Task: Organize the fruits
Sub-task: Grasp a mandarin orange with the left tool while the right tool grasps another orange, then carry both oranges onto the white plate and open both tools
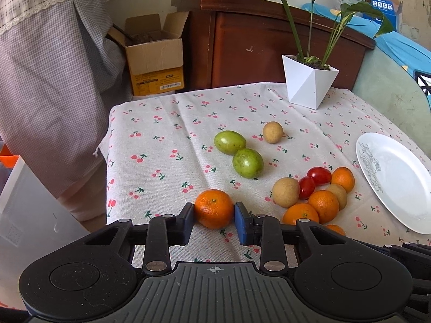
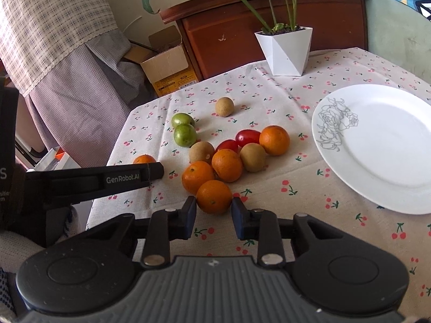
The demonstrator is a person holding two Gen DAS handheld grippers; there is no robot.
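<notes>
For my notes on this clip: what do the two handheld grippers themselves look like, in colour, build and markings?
Both are black plastic. The left gripper and right gripper each have a ribbed grey central plate, two round side housings, silver-pinned linkage bars and blue-faced finger pads. Seen from the right wrist camera, the left unit's side reads "GenRobot.AI" in white. No cables or sleeves are visible.

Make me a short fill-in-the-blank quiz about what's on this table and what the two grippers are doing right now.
1. Each gripper, left gripper and right gripper, has its fingers on either side of an ____.
2. The white plate holds ____ fruit.
3. The number of green fruits on the cloth is ____.
4. The plant stands in a ____ pot.

Missing words: orange; no; two; white
</notes>
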